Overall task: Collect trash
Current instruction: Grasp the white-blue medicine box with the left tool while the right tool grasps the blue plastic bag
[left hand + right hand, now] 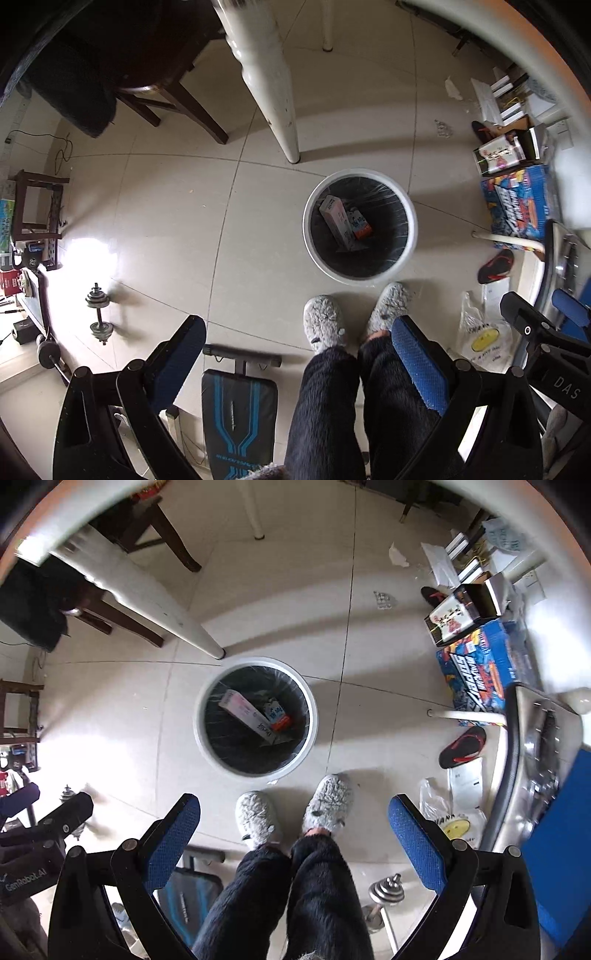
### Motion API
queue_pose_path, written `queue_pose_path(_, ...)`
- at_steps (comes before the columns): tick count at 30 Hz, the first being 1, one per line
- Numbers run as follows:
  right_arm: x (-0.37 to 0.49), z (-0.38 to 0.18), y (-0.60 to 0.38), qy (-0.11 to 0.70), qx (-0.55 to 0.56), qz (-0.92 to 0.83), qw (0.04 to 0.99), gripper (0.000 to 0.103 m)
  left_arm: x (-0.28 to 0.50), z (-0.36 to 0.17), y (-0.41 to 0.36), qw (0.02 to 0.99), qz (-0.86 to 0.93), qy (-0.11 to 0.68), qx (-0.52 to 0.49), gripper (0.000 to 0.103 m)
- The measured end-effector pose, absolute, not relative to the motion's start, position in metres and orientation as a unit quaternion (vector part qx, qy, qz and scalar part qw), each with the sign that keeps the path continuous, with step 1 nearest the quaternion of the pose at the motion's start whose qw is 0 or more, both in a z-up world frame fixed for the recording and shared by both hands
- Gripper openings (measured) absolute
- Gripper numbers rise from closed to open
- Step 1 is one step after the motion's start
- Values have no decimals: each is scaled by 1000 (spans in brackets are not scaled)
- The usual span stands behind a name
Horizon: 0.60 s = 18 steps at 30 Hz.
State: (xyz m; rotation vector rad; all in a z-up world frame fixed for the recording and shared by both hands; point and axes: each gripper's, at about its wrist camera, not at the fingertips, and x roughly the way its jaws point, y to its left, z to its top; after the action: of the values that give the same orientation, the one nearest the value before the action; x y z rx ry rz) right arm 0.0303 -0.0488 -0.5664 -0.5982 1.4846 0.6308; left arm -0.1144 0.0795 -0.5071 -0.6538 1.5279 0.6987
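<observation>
Both tongs point straight down at the floor, and I stand with my slippers (325, 325) just beside the white bin (360, 177), so whatever I let go falls into it. The left tongs (299, 354) are spread wide with nothing between the pads; the right tongs (293, 830) are spread just as wide and equally empty. The trash I care about already lies inside the bin's dark liner: a long pale carton (245, 712) leaning on the wall, with a smaller blue and orange pack (279, 716) touching it. More litter looks left to collect, I judge: a crumpled white scrap (399, 555) and a blister strip (384, 600) lie on the tiles well apart from the bin, beyond the white table leg (273, 92).
</observation>
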Motion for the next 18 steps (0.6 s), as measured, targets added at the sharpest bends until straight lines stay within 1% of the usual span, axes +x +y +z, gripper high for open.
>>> queue_pose_path(4,18,-507,-56,653,-253,282,656,103,-123,-456,75,633,304,656,-276,103)
queue_pose_path(7,14,-460,-62,657,-229,284,660,103,-124,-409,75,649,306,644,-267,103)
queue_pose_path(10,17,-413,-66,661,-196,288,665,103,-113,-375,74,666,308,628,-259,103)
queue_pose_path(14,48,-349,-73,653,-143,281,688,103,-75,-332,80,699,316,595,-239,103)
queue_pose_path(18,108,-304,-84,635,-113,255,720,103,-28,-315,89,714,320,582,-221,103)
